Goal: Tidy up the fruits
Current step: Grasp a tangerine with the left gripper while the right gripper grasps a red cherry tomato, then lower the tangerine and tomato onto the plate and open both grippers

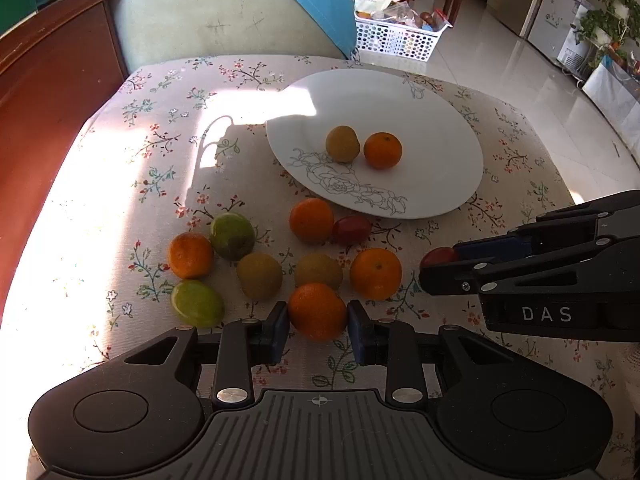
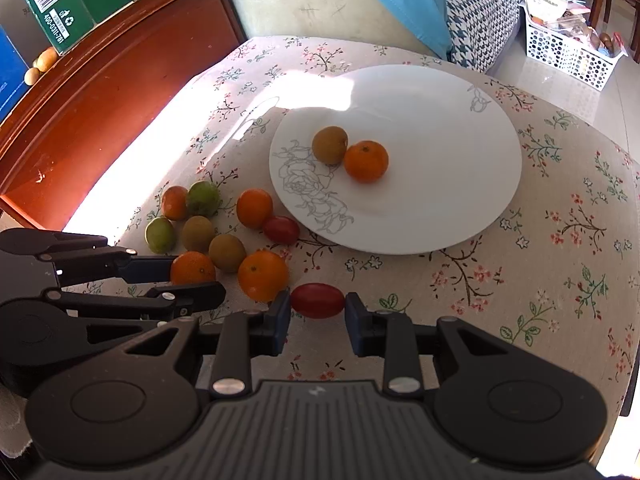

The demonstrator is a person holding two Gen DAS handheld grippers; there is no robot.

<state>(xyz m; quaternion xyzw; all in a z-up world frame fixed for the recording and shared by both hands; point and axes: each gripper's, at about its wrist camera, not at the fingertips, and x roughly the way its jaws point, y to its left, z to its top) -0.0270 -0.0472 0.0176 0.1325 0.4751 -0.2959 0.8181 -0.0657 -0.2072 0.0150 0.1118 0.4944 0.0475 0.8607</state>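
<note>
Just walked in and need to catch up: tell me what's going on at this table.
A person is sorting fruit with two handheld grippers. The left gripper is shut on an orange, and the right gripper is shut on a small red fruit; both fruits appear to sit low at the floral tablecloth. The white plate already holds one orange and one brownish fruit. The other loose fruits lie on the cloth beside the plate.

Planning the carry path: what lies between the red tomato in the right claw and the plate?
Only bare floral tablecloth separates the red tomato from the plate, seen in the right wrist view.
</note>
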